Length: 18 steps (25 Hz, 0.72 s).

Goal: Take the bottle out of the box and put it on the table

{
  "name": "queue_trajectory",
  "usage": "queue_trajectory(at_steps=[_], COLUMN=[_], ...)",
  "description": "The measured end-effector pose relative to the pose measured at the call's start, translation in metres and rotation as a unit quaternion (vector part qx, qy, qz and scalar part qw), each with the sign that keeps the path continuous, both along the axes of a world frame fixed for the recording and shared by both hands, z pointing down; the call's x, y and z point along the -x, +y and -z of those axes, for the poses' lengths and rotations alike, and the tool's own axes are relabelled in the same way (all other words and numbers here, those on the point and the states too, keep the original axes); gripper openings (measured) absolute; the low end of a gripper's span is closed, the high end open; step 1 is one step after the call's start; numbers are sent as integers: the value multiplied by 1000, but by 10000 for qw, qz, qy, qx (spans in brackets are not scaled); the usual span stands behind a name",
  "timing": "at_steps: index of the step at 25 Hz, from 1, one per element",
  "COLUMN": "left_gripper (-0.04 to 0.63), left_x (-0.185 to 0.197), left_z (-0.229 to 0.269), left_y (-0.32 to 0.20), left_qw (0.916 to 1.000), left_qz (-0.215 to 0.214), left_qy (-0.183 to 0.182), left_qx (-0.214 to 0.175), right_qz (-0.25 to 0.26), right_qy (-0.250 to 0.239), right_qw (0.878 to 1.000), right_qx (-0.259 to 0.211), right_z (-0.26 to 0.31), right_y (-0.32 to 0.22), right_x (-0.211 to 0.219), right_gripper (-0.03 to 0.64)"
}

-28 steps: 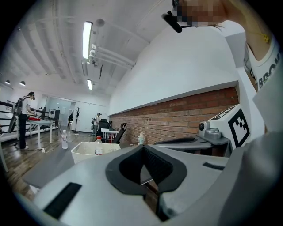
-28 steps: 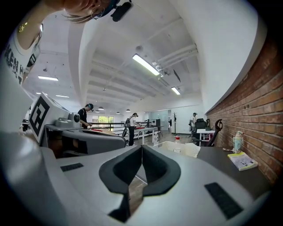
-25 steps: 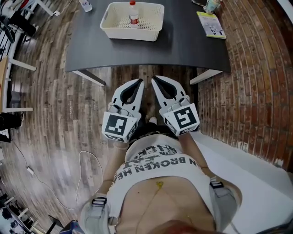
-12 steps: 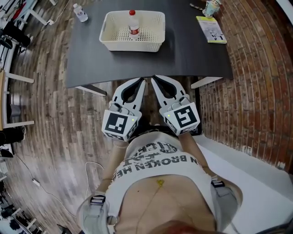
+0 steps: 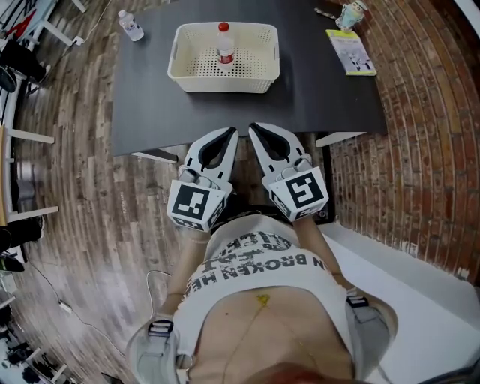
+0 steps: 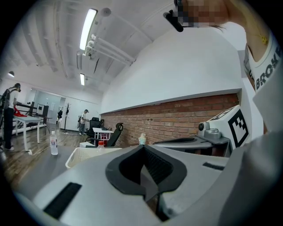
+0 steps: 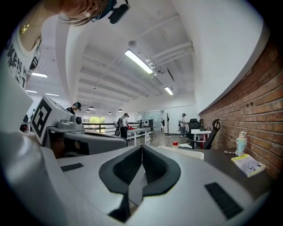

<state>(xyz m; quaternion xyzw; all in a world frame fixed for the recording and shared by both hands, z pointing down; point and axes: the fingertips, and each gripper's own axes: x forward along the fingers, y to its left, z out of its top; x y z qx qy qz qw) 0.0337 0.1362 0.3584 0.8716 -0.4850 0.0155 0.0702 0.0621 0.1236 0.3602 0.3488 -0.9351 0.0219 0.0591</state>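
A clear bottle with a red cap stands upright inside a cream perforated basket on the dark table. In the left gripper view the basket and the bottle's cap show just over the jaws. My left gripper and right gripper are held side by side at the table's near edge, short of the basket. Both are shut with nothing between the jaws. From the right gripper the red cap peeks over the basket rim.
A second clear bottle stands at the table's far left corner. A yellow booklet and a small cup lie at the far right. A brick wall runs along the right. People stand in the background room.
The table and basket have drawn nearer in the head view as the person stepped forward. Both grippers stayed shut and side by side.
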Motion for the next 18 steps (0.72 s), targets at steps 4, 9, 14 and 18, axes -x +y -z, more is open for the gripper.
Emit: queue_trajectory(at_steps=[4,9,14,18], left_gripper=[6,6,5,6], left_x=[11,28,40,44], left_z=[0,4,6,5], left_y=[-6,-10,-12,-14], left_qw=[10000,9999,9996,9995], left_qz=[-57,-65,-46,-13], left_qy=[2,-93,-237,-261], left_qx=[-9,-78,-136,-161], right_qz=[-20,-48,-126,-102], right_qy=[1,-88,-132,-158], right_qw=[10000,9999,9998,9998], right_qx=[37,-33,0,-4], right_z=[-4,-5,-7,-7], right_y=[-8,-12,-14,-16], right_x=[12,27,32,34], right_gripper=[9,9,9,9])
